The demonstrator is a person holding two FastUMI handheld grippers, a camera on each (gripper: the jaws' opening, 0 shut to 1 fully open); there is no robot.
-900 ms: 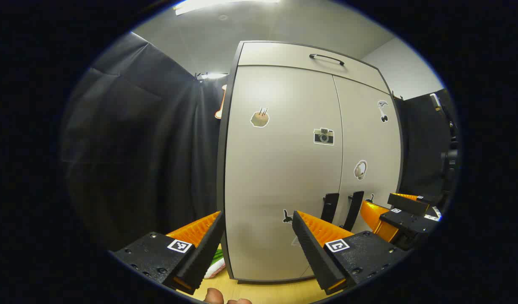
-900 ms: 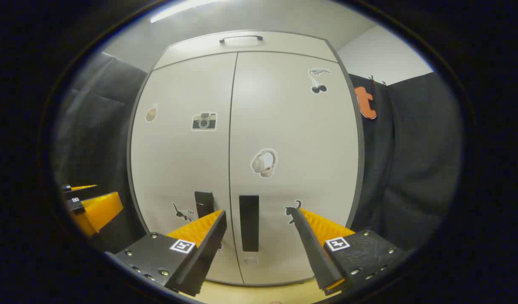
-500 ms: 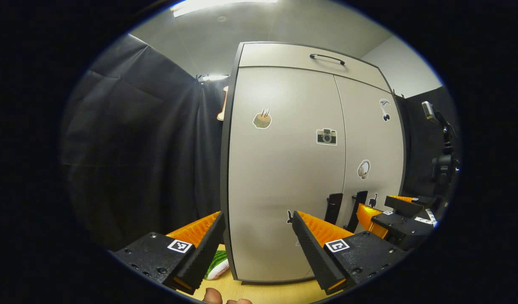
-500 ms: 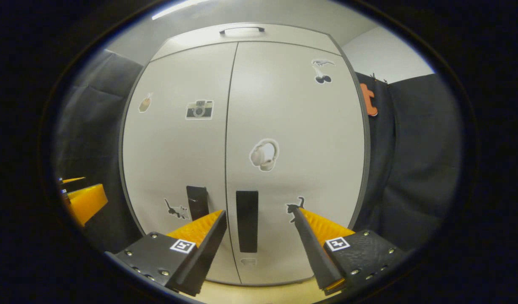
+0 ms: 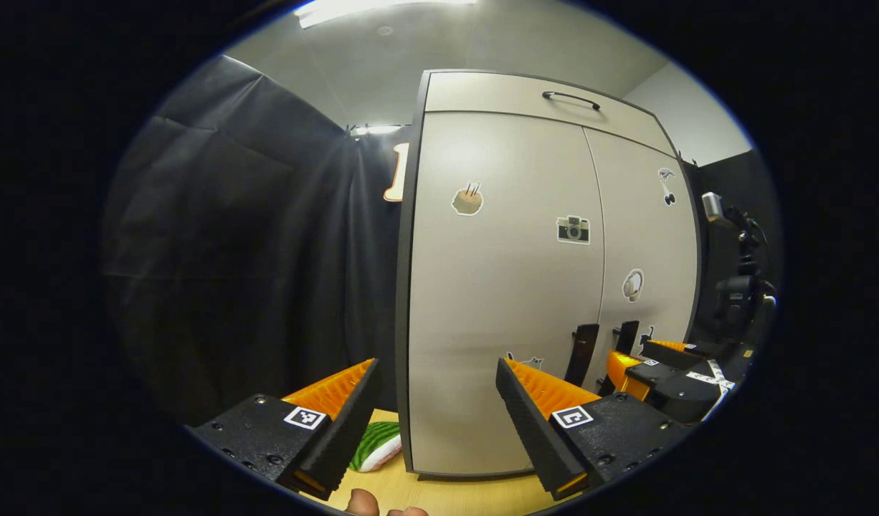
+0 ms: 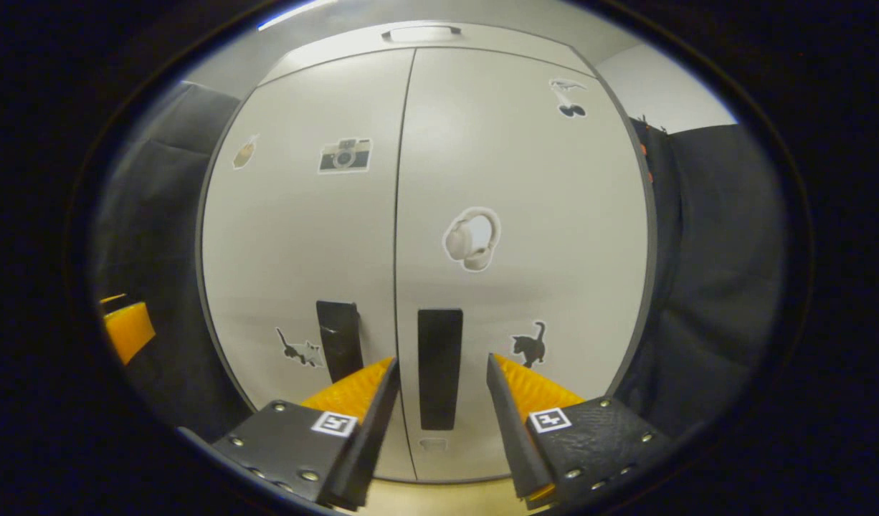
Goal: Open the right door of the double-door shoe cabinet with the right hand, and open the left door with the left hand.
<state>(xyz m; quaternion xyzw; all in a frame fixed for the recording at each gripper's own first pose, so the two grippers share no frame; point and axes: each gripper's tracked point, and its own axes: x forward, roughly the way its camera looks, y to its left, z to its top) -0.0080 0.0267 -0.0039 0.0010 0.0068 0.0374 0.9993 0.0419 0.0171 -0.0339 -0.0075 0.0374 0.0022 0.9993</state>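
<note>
I am holding my right gripper (image 6: 439,380) spread astride the flat black right-door handle (image 6: 439,369) of the sticker-dotted, unlettered beige cabinet (image 6: 525,179), my left gripper (image 5: 437,390) spread too.

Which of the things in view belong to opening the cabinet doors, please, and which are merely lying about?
Belonging to the job:
- right door and its handle, framed by the open right gripper
- left door and its handle
- left gripper, open, away from the handles

Lying about:
- green-and-white item on the table
- top drawer handle
- door stickers, e.g. camera sticker
</note>
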